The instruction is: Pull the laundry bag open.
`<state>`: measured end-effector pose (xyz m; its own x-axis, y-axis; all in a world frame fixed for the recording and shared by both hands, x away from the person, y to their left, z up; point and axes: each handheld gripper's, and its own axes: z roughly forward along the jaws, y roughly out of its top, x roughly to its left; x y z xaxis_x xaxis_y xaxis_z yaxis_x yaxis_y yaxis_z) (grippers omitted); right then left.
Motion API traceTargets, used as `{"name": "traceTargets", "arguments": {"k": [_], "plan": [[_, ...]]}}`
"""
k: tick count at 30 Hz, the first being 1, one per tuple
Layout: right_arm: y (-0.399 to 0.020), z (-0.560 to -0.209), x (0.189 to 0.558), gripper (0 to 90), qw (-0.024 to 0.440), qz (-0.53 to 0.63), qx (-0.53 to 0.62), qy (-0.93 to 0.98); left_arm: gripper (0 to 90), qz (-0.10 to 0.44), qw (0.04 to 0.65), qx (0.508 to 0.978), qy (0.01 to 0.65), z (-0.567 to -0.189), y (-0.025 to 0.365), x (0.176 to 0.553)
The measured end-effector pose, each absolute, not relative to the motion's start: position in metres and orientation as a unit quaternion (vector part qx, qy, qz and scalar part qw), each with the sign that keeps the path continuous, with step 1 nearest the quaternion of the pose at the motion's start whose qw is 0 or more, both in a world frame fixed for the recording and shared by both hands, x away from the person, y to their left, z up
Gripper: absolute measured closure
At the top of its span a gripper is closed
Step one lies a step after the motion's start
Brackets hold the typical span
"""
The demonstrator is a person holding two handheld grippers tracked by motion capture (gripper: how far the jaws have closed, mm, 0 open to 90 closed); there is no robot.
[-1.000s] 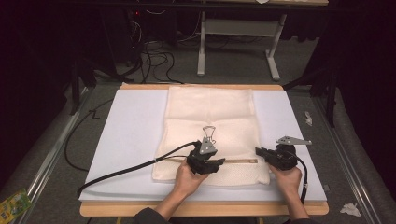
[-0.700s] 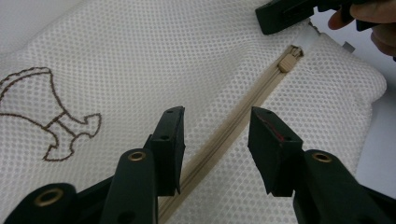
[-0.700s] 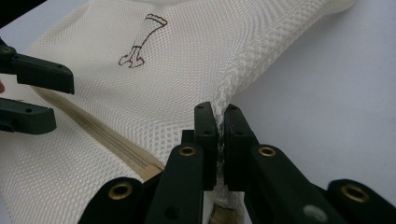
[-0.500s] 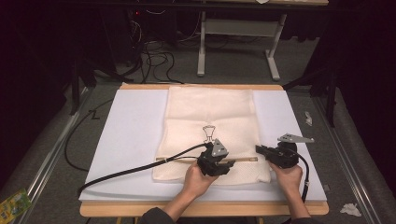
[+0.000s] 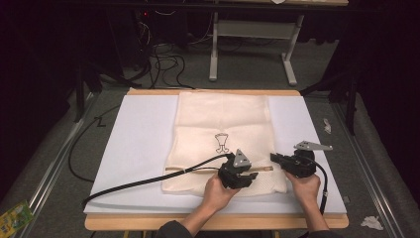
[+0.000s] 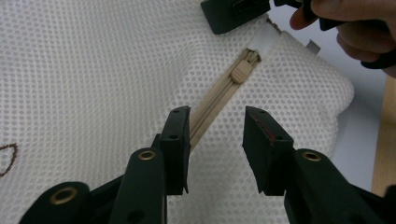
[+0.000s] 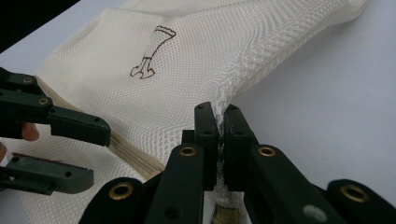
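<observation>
— On the white mat (image 5: pixel 138 148), where does the mesh bag (image 5: pixel 223 119) lie?
— Middle of the mat, running from 12 down to 6 o'clock in the high view, a small brown drawing (image 5: pixel 222 143) on it. The zipper (image 6: pixel 212 100) crosses its near end, and both grippers are down there.
— And the right gripper (image 7: pixel 220 126)?
— At about 4 o'clock on the bag. Its jaws are pressed together, pinching the mesh at the zipper's end.
— The left gripper (image 6: pixel 215 128)?
— At 6 o'clock, just beside the right one. Its jaws are spread and have just been closing; the zipper tape runs up between them, and the pads don't press it.
— Where's the slider (image 6: pixel 242 72)?
— In the left gripper view, toward 1 o'clock ahead of the jaws, apart from them, near the right gripper's tips.
</observation>
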<state>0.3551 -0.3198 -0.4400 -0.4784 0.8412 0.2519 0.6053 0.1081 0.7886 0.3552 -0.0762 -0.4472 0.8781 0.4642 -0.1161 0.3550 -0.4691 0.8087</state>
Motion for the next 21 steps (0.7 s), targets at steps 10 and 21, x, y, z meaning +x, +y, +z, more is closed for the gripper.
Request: {"name": "traceTargets", "arguments": {"k": [10,21], "plan": [[-0.318,-0.436,0.354,88.0,0.126,0.459,0.488,0.732,61.2,0.051,0.452,0.860,0.233,-0.451,-0.092,0.354],[-0.313,-0.433,0.355,88.1,0.118,0.467,0.482,0.732,62.9,0.040,0.456,0.855,0.242,-0.457,-0.098,0.359]]}}
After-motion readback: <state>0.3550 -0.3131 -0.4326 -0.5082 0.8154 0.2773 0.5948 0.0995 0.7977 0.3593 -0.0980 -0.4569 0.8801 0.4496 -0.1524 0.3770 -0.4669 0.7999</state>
